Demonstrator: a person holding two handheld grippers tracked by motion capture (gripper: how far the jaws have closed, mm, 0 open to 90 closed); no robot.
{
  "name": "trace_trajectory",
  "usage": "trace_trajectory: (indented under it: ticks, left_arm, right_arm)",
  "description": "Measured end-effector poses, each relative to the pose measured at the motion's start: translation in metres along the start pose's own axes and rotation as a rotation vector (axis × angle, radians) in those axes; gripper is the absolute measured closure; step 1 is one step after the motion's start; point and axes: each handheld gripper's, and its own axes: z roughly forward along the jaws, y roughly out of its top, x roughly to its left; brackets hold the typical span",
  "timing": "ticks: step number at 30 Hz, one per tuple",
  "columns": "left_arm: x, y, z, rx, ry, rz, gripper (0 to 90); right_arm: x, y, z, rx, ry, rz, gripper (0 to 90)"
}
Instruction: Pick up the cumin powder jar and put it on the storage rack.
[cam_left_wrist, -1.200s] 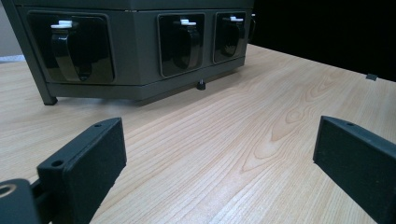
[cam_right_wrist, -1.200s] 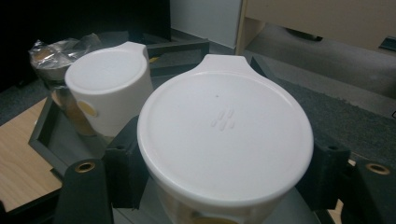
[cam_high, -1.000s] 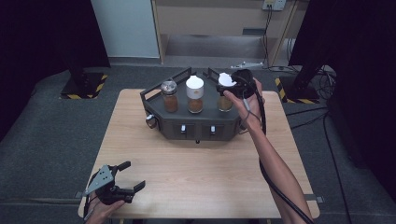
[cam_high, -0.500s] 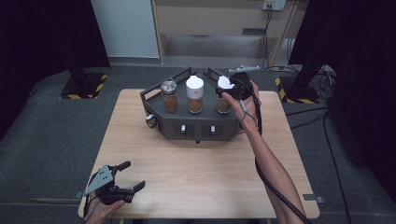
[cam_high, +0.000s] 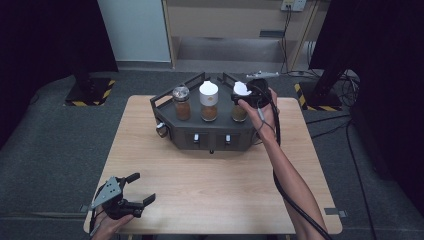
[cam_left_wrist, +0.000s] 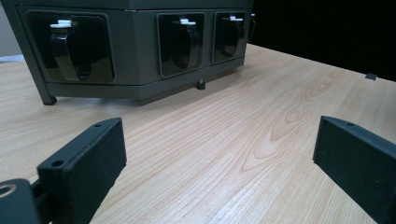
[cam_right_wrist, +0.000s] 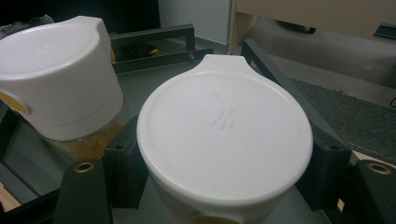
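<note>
A dark grey rack (cam_high: 200, 137) at the table's far side holds three spice jars. My right gripper (cam_high: 243, 95) reaches over its right end, its pads against the white cap (cam_high: 241, 89) of the right jar (cam_high: 239, 114). In the right gripper view that cap (cam_right_wrist: 224, 135) sits between the jaws of the right gripper (cam_right_wrist: 224, 179), which have just been opening a little. The middle white-capped jar (cam_right_wrist: 56, 74) stands beside it. My left gripper (cam_high: 144, 187) rests open near the front left corner, nothing between its jaws; it shows as the left gripper (cam_left_wrist: 219, 172) facing the rack (cam_left_wrist: 135, 46).
The middle jar (cam_high: 208, 102) and a metal-lidded jar (cam_high: 181, 102) stand left of the held one. Small levers line the rack's front face. Bare wooden table (cam_high: 225, 185) lies between the rack and the front edge. A cable trails along the right forearm.
The right hand has shifted only slightly at the right jar's cap. The left gripper has stayed where it was.
</note>
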Motion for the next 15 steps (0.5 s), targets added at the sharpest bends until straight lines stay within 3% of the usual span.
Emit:
trace_trajectory:
  ticks: [3, 7, 15]
  left_arm:
    - [0.0, 0.0, 0.0, -0.001, -0.001, -0.001, 1.3]
    - [0.0, 0.0, 0.0, -0.001, -0.001, 0.0, 1.3]
    - [0.0, 0.0, 0.0, 0.002, -0.002, 0.002, 1.3]
  right_arm:
    - [-0.001, -0.003, -0.003, -0.024, 0.005, 0.018, 17.8]
    - [0.001, -0.004, -0.012, -0.065, -0.008, 0.015, 10.7]
    - [-0.002, 0.007, -0.035, -0.103, 0.01, 0.009, 8.3]
